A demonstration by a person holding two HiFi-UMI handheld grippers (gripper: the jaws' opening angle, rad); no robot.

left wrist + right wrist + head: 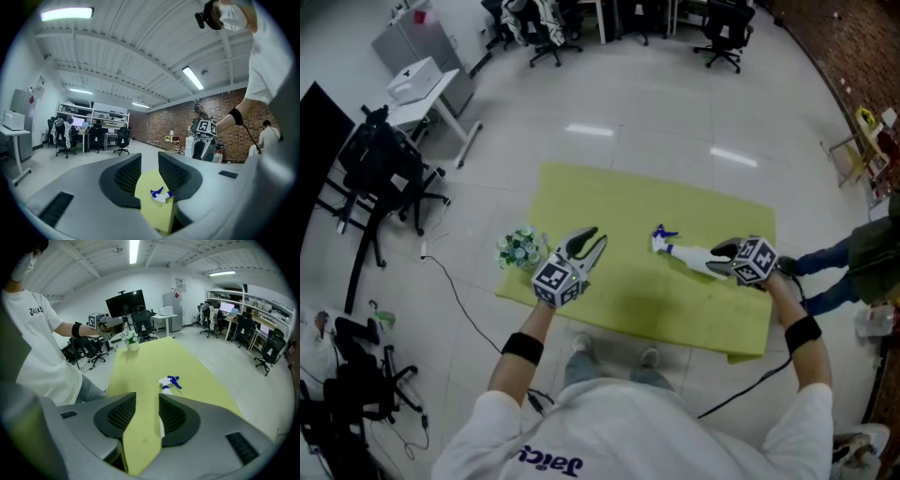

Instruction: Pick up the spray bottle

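Head view: showing spray bottle (684,251), white with blue trigger, lying on its side on yellow table (675,319), right of middle.
Hovering right gripper (719,260) at the bottle's white base, jaws parted and clasping nothing, bottle body passing beneath one jaw; holding left gripper (596,234) well apart to the left, jaws slightly parted, likewise empty; listing potted plant (521,248) near table's left edge.

The spray bottle (684,251), white with a blue trigger head, lies on its side on the yellow table (609,202), toward its right edge.
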